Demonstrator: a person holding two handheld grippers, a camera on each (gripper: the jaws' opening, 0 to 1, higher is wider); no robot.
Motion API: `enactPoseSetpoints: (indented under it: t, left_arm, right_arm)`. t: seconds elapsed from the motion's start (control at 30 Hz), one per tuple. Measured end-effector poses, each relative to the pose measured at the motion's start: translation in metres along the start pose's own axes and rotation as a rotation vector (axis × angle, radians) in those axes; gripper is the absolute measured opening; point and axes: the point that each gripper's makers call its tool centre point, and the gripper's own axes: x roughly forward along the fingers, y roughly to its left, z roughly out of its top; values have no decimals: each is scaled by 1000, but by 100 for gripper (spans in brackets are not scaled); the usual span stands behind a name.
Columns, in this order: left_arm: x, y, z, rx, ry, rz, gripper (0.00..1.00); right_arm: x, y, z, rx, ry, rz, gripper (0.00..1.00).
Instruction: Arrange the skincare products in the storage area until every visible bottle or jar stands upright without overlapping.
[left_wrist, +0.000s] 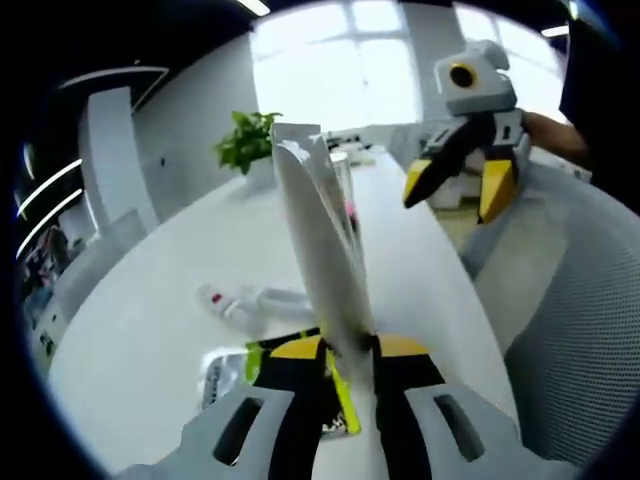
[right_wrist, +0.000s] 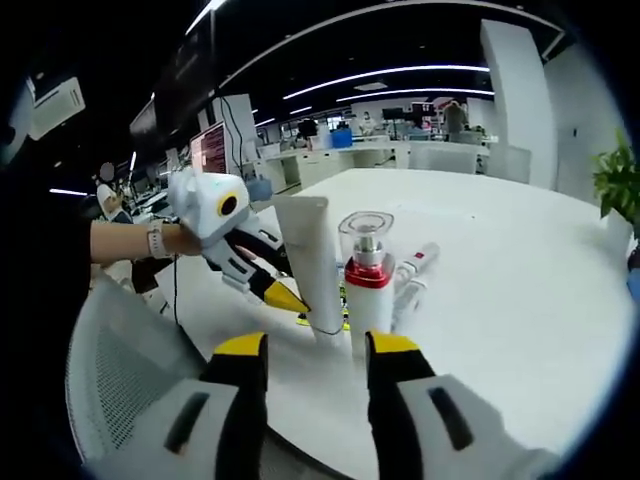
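In the left gripper view, a white tube (left_wrist: 322, 250) is seen standing upright on the white table (left_wrist: 140, 330), rising from between the two yellow-tipped jaws of the left gripper (left_wrist: 350, 350). The jaws are closed against the lower end of the tube, one on each side, so the tube is grasped there. Behind the tube, a clear bottle (left_wrist: 342, 175) is partly hidden. To the left of the jaws, a small white tube with a pink cap (left_wrist: 245, 300) is lying flat on the table, and nearer to the camera a flat packet with black print (left_wrist: 225, 375) is lying, with a yellow-green card (left_wrist: 345, 400) beside it under the jaws. At the far end of the table a green plant (left_wrist: 247, 140) is standing. In the upper right, the right gripper (left_wrist: 460, 190) is held above the table edge, well apart from the tube, with its jaws spread and nothing between them. A mesh chair back (left_wrist: 580, 340) is seen at the right.

In the right gripper view, the jaws of the right gripper (right_wrist: 315, 350) are separated and nothing is held; the white tube (right_wrist: 310, 260) and a red pump bottle with a clear cap (right_wrist: 368, 275) are standing upright just beyond the fingertips, close beside each other. The small tube with a pink cap (right_wrist: 415, 265) is lying behind the bottle. The left gripper (right_wrist: 290, 300) comes in from the left, held by a person's hand (right_wrist: 185, 240), and its yellow tip is touching the base of the white tube.
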Motion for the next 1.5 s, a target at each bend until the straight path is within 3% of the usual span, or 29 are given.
enactPoseSetpoints:
  t: [0.87, 1.07, 1.37, 1.5]
  left_arm:
    - [6, 6, 3, -9, -2, 0, 15]
    - [7, 5, 2, 42, 7, 6, 16]
    - [4, 4, -1, 52, 32, 22, 16]
    - [-3, 5, -2, 12, 28, 39, 14]
  right_arm:
    - [-1, -4, -4, 9, 7, -5, 39]
    - [-1, -3, -3, 9, 3, -7, 39]
    - [-3, -4, -1, 3, 1, -10, 40]
    - [-2, -3, -1, -2, 1, -8, 40]
